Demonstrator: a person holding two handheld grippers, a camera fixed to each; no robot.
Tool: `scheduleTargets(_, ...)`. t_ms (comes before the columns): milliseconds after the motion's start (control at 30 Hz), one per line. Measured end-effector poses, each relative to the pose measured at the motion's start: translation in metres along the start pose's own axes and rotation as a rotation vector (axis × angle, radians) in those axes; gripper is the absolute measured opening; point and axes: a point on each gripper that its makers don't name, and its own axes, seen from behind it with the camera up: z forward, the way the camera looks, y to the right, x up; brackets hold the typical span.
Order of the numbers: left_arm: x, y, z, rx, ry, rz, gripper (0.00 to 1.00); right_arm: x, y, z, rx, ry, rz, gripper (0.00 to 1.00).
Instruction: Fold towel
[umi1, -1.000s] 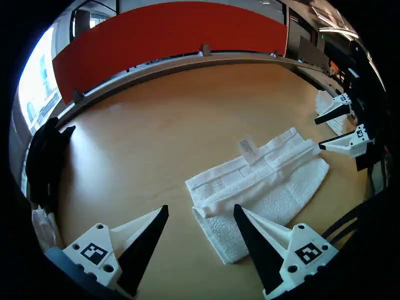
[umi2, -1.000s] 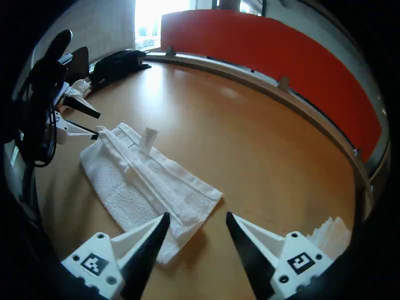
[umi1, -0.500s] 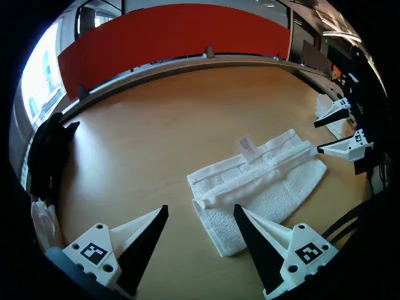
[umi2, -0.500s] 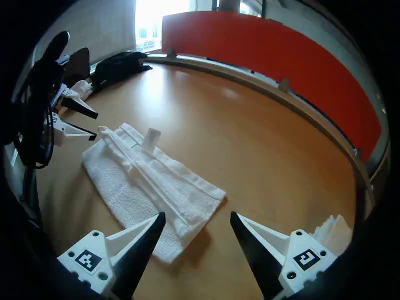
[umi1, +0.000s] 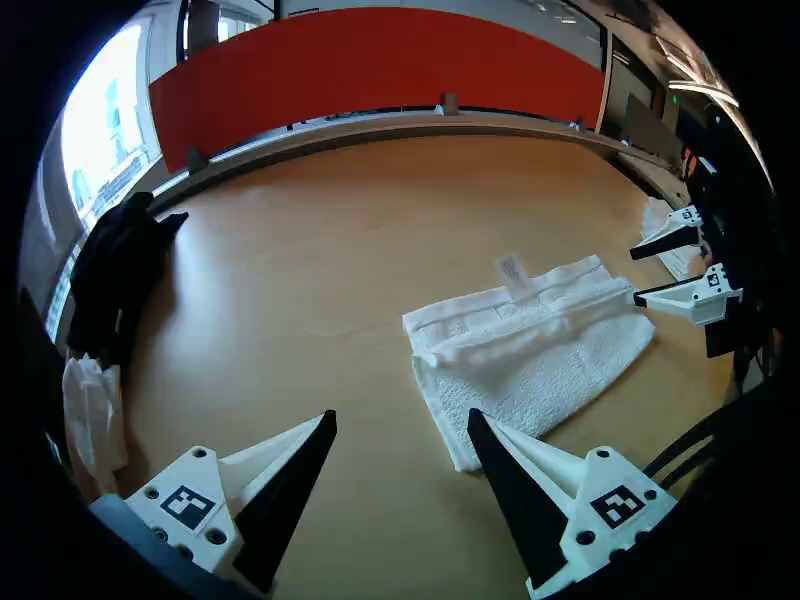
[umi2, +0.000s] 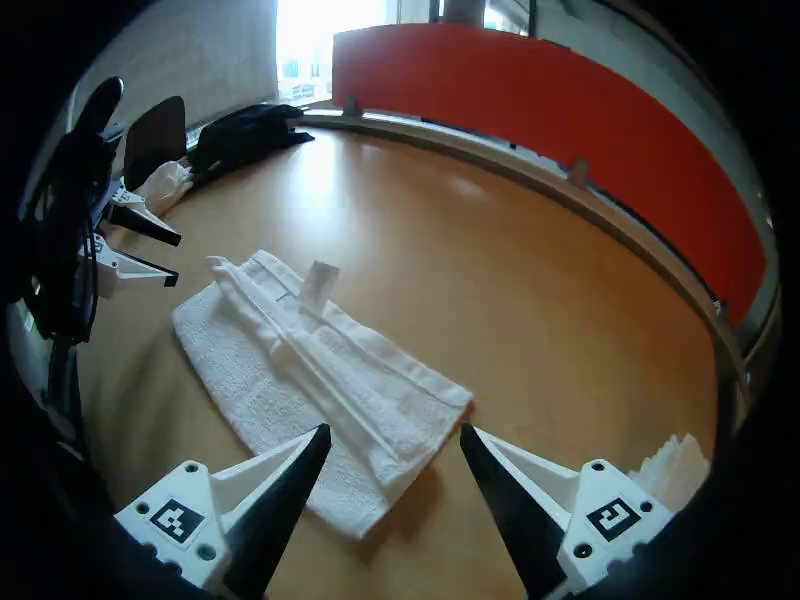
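A white towel (umi1: 530, 350) lies folded into a long strip on the wooden table (umi1: 330, 260), a small label tag sticking up from its far edge. In the left gripper view my left gripper (umi1: 400, 445) is open, just short of the towel's near end, with nothing between its fingers. The right gripper (umi1: 632, 274) appears farther off at the towel's other end, also open. In the right gripper view the towel (umi2: 310, 375) runs diagonally away from my open right gripper (umi2: 393, 450), whose fingers hover over its near end. The left gripper (umi2: 178, 255) sits beyond the far end.
A red partition (umi1: 380, 60) runs along the table's far edge. A black bag (umi1: 115, 270) lies at the left side, with a crumpled white cloth (umi1: 90, 420) near it. More white cloth (umi2: 675, 465) is stacked by the right gripper. A dark chair (umi2: 155, 140) stands behind the table (umi2: 520, 300).
Both grippers have drawn back a little from the towel's ends. The left gripper view has swung so the towel sits farther right. The towel itself lies as before.
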Motion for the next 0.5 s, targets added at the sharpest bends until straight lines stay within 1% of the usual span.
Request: scheduleTargets(500,-0.034,-0.032,-0.029,0.072,-0.004,-0.08,0.98,0.027,-0.046,0.031,0.069,0.009,-0.064,1.0)
